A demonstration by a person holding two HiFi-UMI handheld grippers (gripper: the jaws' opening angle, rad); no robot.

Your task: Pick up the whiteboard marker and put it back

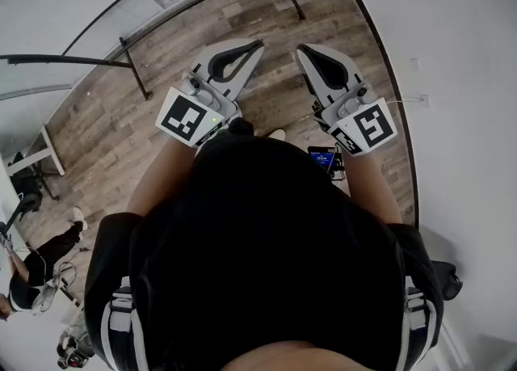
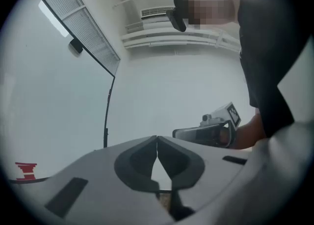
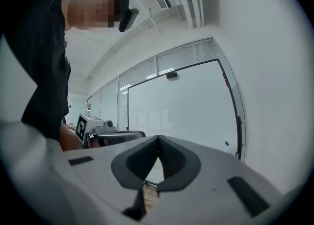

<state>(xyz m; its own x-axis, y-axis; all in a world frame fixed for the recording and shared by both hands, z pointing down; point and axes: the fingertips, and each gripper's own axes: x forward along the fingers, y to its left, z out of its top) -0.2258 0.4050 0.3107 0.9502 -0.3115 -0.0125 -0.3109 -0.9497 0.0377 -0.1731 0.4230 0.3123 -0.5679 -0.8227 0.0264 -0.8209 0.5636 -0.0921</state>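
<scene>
nothing picked up yet
my left gripper (image 2: 157, 139) and right gripper (image 3: 158, 138) are both closed tight and empty; i can't see the marker anywhere, so i think every step is left

What may be the whiteboard marker (image 3: 226, 143) shows only as a tiny blue speck low on the whiteboard (image 3: 181, 106), close beside its dark right edge; too small to tell its pose.
</scene>
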